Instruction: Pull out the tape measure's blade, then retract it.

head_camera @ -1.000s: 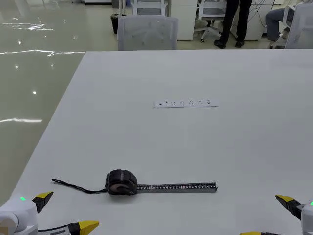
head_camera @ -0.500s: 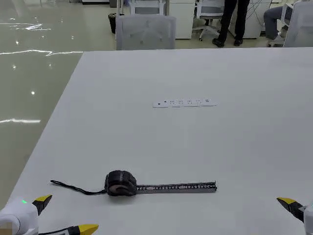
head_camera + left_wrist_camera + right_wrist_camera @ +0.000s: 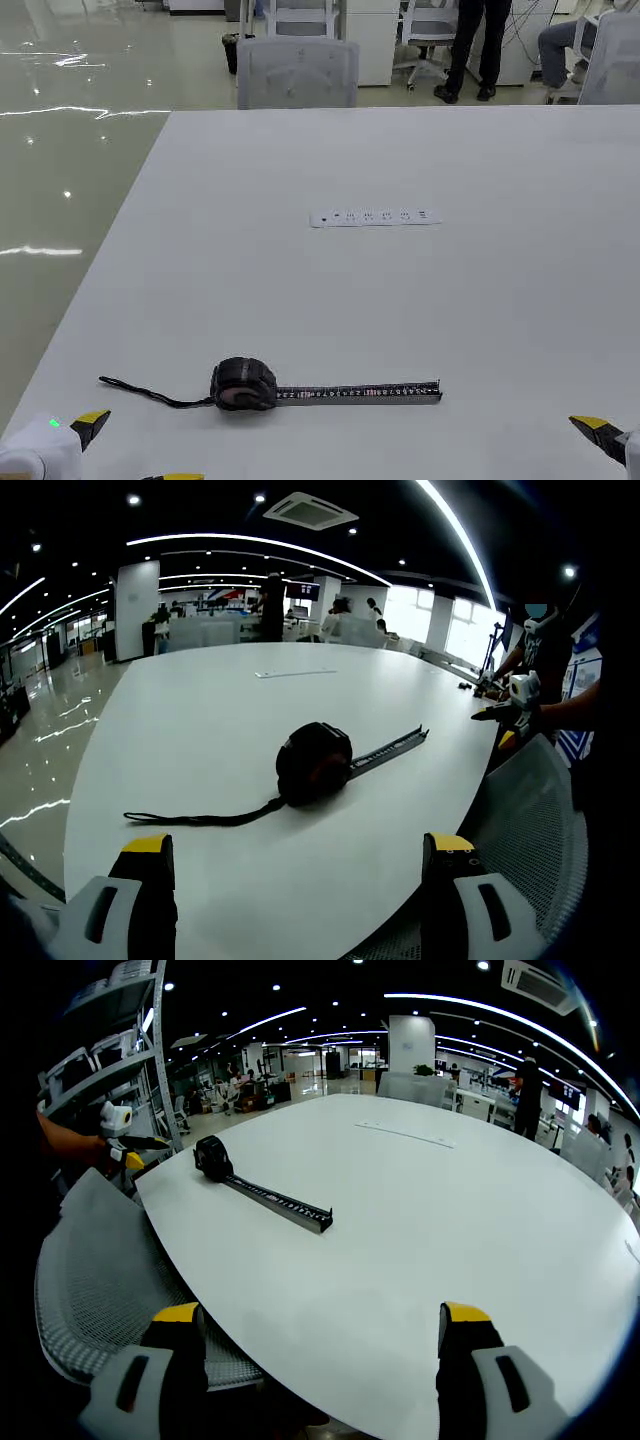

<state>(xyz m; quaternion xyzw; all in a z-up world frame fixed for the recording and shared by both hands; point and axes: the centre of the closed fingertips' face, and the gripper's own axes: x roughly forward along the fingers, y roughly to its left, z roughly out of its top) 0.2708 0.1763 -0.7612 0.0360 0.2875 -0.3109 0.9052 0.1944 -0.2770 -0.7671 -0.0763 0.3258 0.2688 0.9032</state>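
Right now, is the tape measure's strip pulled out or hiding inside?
Pulled out. The blade lies flat on the white table, stretching away from the black case.

The desk point(image 3: 250, 250) is seen from above its near edge in the head view, forward and down, while the tape measure point(image 3: 243, 384), shared by all three views, is taken low and close in the left gripper view and from farther off in the right gripper view.
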